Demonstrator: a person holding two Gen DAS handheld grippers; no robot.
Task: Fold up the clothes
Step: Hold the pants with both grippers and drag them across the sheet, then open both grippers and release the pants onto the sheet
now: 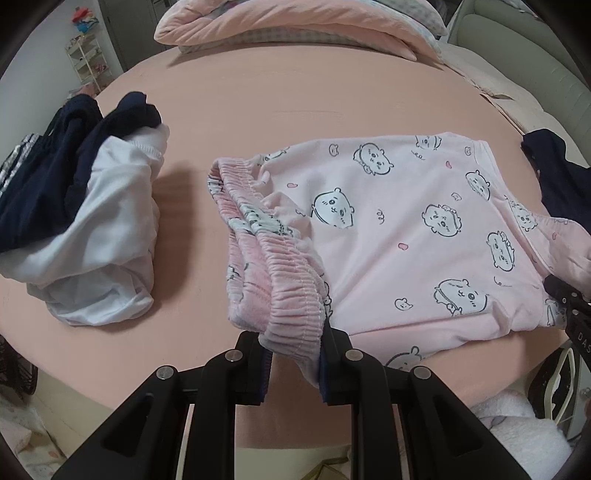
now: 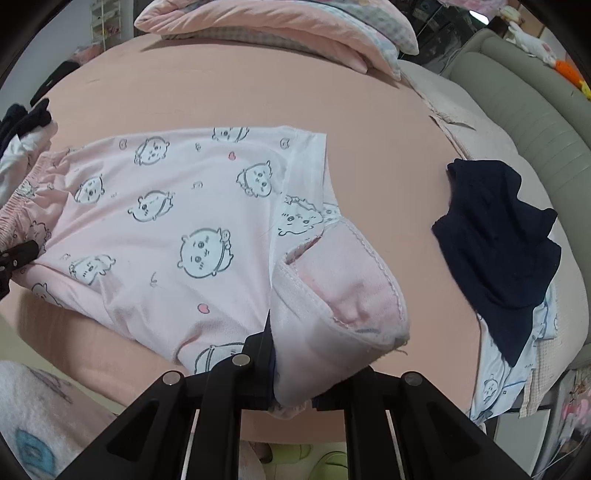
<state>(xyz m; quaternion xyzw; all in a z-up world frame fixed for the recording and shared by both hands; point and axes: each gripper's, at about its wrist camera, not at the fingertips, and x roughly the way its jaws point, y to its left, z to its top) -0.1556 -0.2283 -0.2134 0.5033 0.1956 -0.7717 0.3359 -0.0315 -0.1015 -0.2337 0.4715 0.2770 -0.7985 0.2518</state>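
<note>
Pink pyjama shorts [image 1: 399, 236] printed with cartoon faces lie spread across the pink bed [image 1: 280, 96]. In the left wrist view my left gripper [image 1: 293, 363] is shut on the gathered elastic waistband [image 1: 291, 314] at the near edge. In the right wrist view the same shorts [image 2: 177, 206] stretch left, and my right gripper [image 2: 291, 384] is shut on the turned-up leg hem [image 2: 332, 306]. The left gripper's tip shows at the far left edge [image 2: 16, 258]. The right gripper's tip shows at the right edge of the left wrist view [image 1: 569, 306].
A crumpled navy and white garment [image 1: 88, 206] lies left of the shorts. A navy garment [image 2: 506, 251] over a light blue printed one [image 2: 495, 384] lies on the right. Folded pink bedding [image 1: 295, 26] sits at the far side. A grey headboard [image 2: 532, 122] runs along the right.
</note>
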